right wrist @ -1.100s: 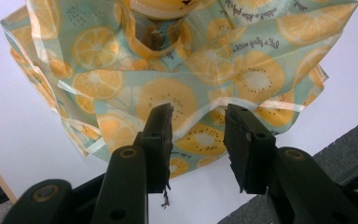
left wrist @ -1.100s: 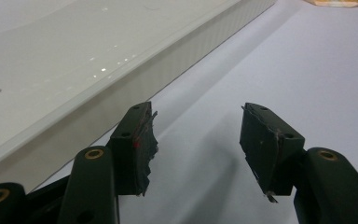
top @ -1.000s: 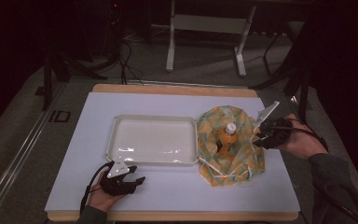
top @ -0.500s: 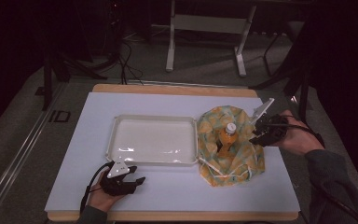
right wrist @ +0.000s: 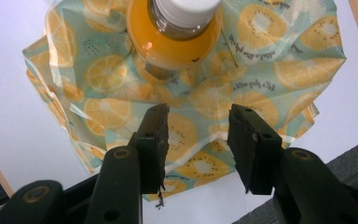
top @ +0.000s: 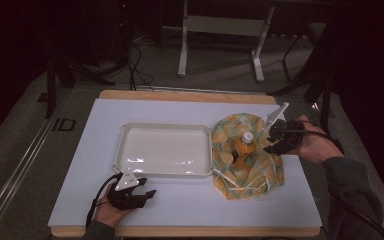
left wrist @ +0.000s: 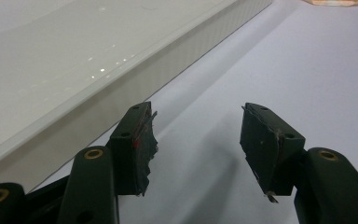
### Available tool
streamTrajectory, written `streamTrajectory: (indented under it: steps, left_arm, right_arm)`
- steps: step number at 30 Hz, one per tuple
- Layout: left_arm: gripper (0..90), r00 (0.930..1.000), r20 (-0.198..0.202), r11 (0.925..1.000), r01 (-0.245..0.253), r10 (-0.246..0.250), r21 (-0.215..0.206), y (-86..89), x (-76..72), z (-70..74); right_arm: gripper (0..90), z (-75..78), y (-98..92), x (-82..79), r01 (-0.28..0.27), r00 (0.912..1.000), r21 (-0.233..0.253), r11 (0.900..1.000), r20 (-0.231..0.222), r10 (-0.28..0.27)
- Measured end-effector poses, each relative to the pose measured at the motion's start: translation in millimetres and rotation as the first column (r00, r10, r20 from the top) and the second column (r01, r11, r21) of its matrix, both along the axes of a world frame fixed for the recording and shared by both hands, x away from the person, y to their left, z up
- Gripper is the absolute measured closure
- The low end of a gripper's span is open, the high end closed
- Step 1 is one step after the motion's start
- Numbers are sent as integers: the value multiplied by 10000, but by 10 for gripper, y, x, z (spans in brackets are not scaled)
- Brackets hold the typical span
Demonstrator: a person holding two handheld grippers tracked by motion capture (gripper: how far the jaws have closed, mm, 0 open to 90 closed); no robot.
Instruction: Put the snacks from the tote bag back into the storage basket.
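Observation:
An orange juice bottle (top: 243, 148) with a white cap stands on a crumpled cloth (top: 252, 170) printed with citrus slices, right of a white tray (top: 130, 134). In the right gripper view the bottle (right wrist: 177, 32) sits beyond the cloth (right wrist: 261, 60). My right gripper (top: 274, 141) hovers at the cloth's right side, open, jaws apart over the fabric (right wrist: 196, 140) with nothing held. My left gripper (top: 139, 196) rests near the table's front edge just below the tray, open and empty (left wrist: 196, 144), with the tray wall (left wrist: 121, 88) to its left.
The white table top (top: 190, 205) has a wooden edge (top: 180, 231) at the front. Beyond the table stand a metal frame's legs (top: 220, 45) and cables on a dark floor.
My right gripper has drifted slightly up and left along the cloth's right side. The left gripper has stayed put.

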State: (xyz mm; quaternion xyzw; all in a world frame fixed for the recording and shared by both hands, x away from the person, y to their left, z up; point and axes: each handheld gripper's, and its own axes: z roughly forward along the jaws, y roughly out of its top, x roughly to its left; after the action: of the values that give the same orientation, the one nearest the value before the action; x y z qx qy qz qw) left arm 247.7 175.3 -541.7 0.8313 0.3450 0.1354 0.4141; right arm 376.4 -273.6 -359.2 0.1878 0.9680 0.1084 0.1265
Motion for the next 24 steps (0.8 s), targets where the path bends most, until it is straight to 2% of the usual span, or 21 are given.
streamTrajectory:
  steps: [24]
  left_arm:
    - [443, 10000, 3, 10000, 26, -26, 22, -1, -1, 0]
  right_arm:
    - [555, 102, 230, 81, -258, 9996, -282, 9993, -154, 254]
